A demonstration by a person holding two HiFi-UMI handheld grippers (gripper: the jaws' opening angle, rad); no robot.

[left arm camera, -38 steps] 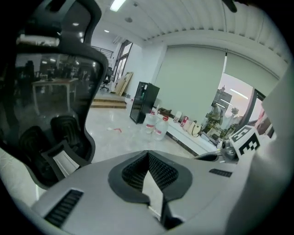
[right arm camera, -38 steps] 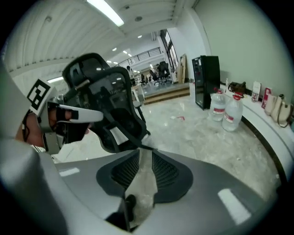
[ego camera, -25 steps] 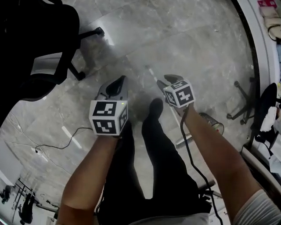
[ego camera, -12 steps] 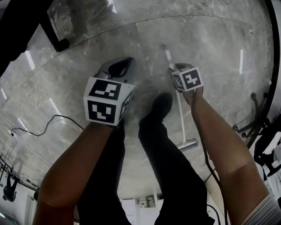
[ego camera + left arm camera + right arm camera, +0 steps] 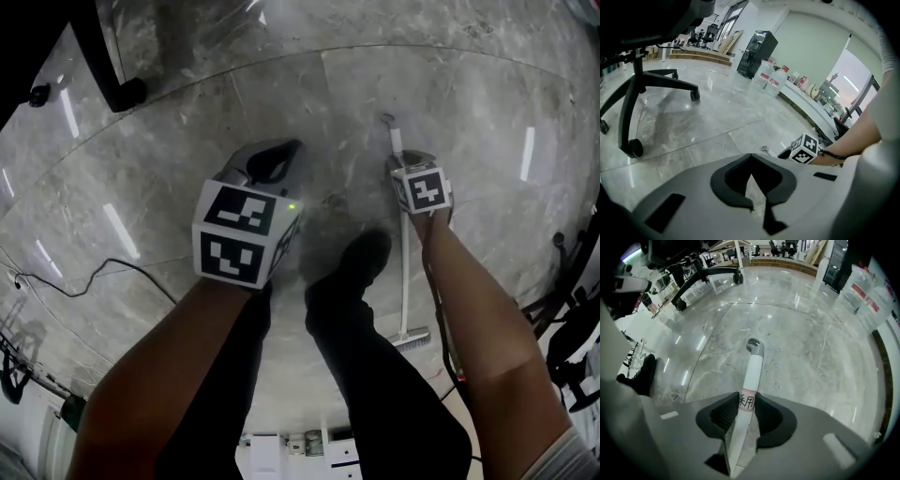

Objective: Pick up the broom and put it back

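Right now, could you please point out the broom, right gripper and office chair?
broom (image 5: 751, 373): right gripper view, handle.
right gripper (image 5: 746, 401): right gripper view, between its fingertips.
office chair (image 5: 670, 78): left gripper view, base leg.

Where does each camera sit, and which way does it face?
Head view: on the person's head, facing steeply down at the floor; forearms, legs, left tongs and right tongs show.
Left gripper view: on the left tongs, looking across the floor toward an office chair; shut tongs, right forearm show.
Right gripper view: on the right tongs, pointing down; tongs, just closing, clamp the broom handle.
Shared: head and right gripper views show that handle.
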